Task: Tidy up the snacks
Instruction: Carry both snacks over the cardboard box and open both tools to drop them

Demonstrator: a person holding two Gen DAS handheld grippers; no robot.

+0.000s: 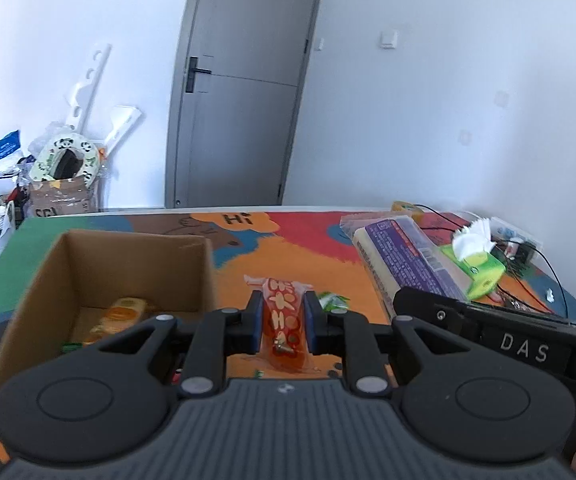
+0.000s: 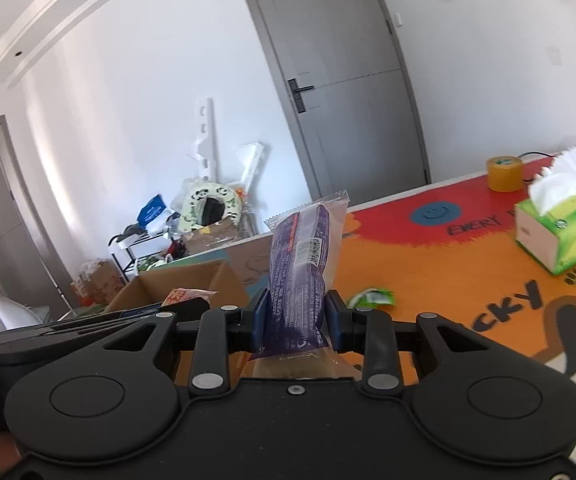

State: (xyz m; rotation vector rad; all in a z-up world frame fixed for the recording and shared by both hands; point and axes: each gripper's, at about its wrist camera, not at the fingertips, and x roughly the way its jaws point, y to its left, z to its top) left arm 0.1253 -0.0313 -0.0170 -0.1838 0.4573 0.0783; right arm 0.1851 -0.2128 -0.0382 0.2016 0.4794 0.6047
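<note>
Both jaws of the left gripper [image 1: 280,322] squeeze a red snack packet [image 1: 283,316] in the middle of the left wrist view. White flower shapes cover its wrapper, but the writing is too small to read. A cardboard box [image 1: 135,264] sits at the left, and a yellow snack [image 1: 121,314] lies inside, partly hidden by the gripper. A small green packet [image 1: 332,301] lies just right of the jaws on the colourful table mat [image 1: 288,248]. "Hi" is written on the mat near the top edge. At the lower right, the other black tool shows the letters "DAS". A purple snack packet [image 1: 404,260] sticks up above it. A green tissue box [image 1: 484,272] sits farther right.

Next, the right wrist view. The right gripper [image 2: 299,322] has its jaws clamped on the purple snack packet [image 2: 304,272], which stands almost upright in the middle. It has a barcode, but its small print is blurry. The cardboard box [image 2: 191,280] is at the left, partly hidden. The green packet [image 2: 372,297] lies just right of the jaws. The mat [image 2: 428,264] reads "EVERY", cut off by the tissue box [image 2: 560,236]. A roll of yellow tape [image 2: 504,174] stands at the upper right.
</note>
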